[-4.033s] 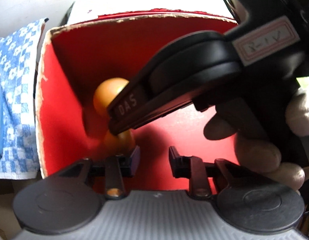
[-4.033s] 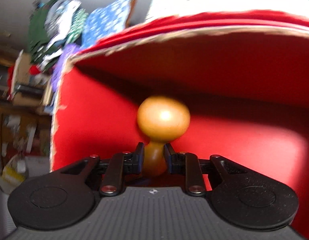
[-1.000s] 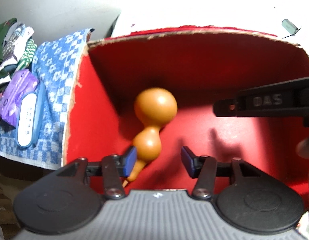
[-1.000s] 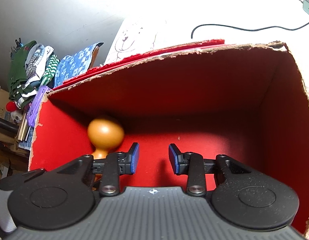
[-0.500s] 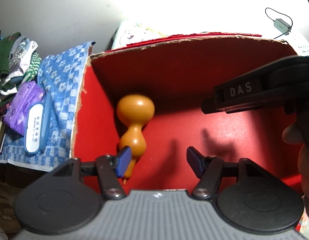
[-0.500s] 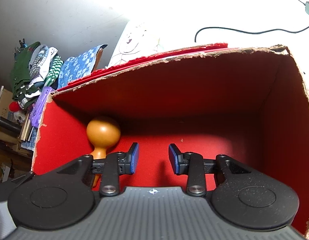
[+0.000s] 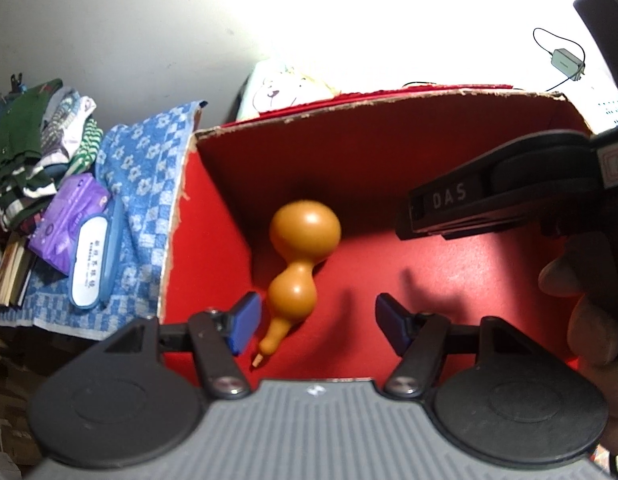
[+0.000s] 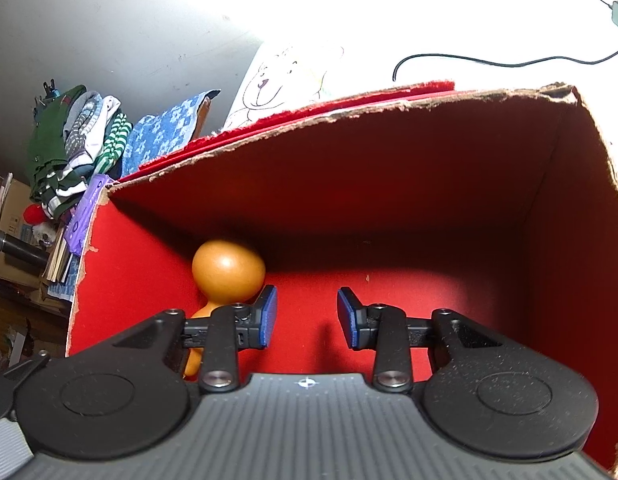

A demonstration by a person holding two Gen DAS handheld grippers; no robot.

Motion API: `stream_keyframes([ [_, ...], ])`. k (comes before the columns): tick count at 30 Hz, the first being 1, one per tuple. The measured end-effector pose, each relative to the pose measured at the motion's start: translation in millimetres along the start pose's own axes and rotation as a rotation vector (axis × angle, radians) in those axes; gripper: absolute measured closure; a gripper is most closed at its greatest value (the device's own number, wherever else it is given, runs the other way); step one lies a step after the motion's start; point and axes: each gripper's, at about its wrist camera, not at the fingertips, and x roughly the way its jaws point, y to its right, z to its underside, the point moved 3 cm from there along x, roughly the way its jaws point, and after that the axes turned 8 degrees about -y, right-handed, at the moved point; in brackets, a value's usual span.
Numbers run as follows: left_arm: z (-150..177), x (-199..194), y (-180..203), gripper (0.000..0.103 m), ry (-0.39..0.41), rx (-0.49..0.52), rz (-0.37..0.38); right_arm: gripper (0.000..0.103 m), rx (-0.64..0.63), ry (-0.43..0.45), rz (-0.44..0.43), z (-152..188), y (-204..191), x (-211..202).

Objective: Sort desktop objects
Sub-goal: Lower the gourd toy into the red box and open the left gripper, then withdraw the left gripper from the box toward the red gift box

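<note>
Far left, a blue checked cloth w/ a blue case on it. Next, the red box; the orange gourd lies inside by its left wall. L gripper jaws spread wide, nothing pinched. R gripper jaws also apart, empty, gourd just left of them.

You can read "DAS" in pale capitals on the black finger of your right gripper, seen from the left wrist. A label on that gripper's body carries marks too cut off to read. The blue-and-white case on the checked cloth bears print too small to make out.
</note>
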Motion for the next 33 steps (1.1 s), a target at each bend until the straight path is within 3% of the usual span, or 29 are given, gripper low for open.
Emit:
stream_keyframes([
  [8,1.6,22.1,-21.5,0.032,-0.020,-0.039,0.011,0.067,0.007,0.004,-0.015,1.9,0.2,-0.7],
  [19,10.0,14.2,-26.1,0.028,-0.010,-0.060,-0.005,0.067,0.018,0.018,0.001,2.2,1.3,-1.9],
  [33,8.2,0.8,-30.7,0.028,0.017,-0.048,-0.001,0.066,0.001,0.114,0.038,4.3,3.1,-28.6],
])
